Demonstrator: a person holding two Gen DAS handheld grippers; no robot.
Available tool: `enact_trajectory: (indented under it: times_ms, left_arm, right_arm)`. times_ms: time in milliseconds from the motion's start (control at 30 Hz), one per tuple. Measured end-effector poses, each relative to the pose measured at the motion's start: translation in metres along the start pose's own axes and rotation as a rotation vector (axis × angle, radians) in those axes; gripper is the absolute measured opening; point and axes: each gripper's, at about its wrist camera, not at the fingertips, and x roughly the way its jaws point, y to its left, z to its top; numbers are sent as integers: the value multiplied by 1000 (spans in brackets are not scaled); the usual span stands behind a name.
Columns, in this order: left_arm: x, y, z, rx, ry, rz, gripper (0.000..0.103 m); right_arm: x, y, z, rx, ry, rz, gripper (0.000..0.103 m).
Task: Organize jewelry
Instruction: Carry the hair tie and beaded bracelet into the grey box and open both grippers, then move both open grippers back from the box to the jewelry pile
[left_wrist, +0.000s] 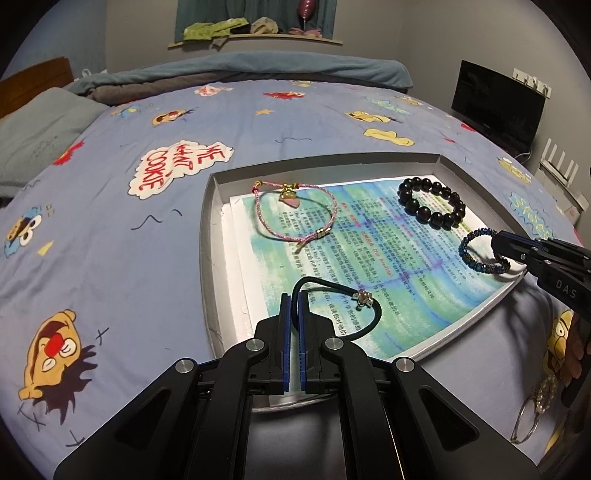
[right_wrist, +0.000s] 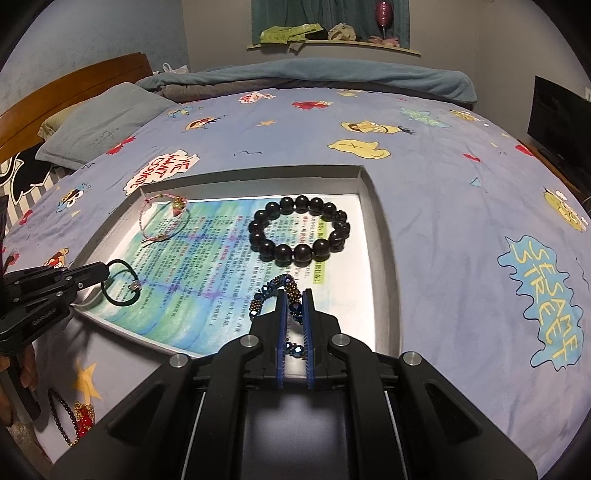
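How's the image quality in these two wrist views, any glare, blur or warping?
Left wrist view: strong fisheye bending of the tray, dark corners, dim room, sharp focus. Right wrist view: same warping, the tray's white paper glares bright, and the bed stays evenly lit.

the bed sheet is matt printed cloth. the tray looks like matt grey card, lined with printed paper. the bead bracelet is dark and glossy; the blue bracelet glints, faceted. the pink bracelet is braided cord. the headboard is polished wood. the fingers are matt black plastic with ribbed blue pads.
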Motion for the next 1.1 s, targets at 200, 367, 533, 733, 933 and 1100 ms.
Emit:
enact_trajectory:
  times_ms: [200, 367, 533, 733, 933, 1100]
  left_arm:
    - [0, 1, 0, -1, 0, 4, 4]
    - [-2, 1, 0, 4, -4, 11, 5]
    - [-7, 1, 1, 5, -23, 25, 26]
    - [-18, 1, 4, 4, -48, 35, 32]
    - [-33, 3, 5, -4, -75, 57, 45]
    - [-46, 4, 4, -1, -104, 75, 55]
  right_arm:
    - [-1, 2, 0, -4, -2, -2, 8]
    - [-4, 0, 2, 9, -13, 2, 9]
    - [-13, 0, 4, 10, -41, -4, 27]
    - [-25, -1, 5, 13, -70, -16, 44]
    - [-38, -7, 4, 38, -91, -23, 62]
    - [-48, -14, 2, 63, -98, -33, 72]
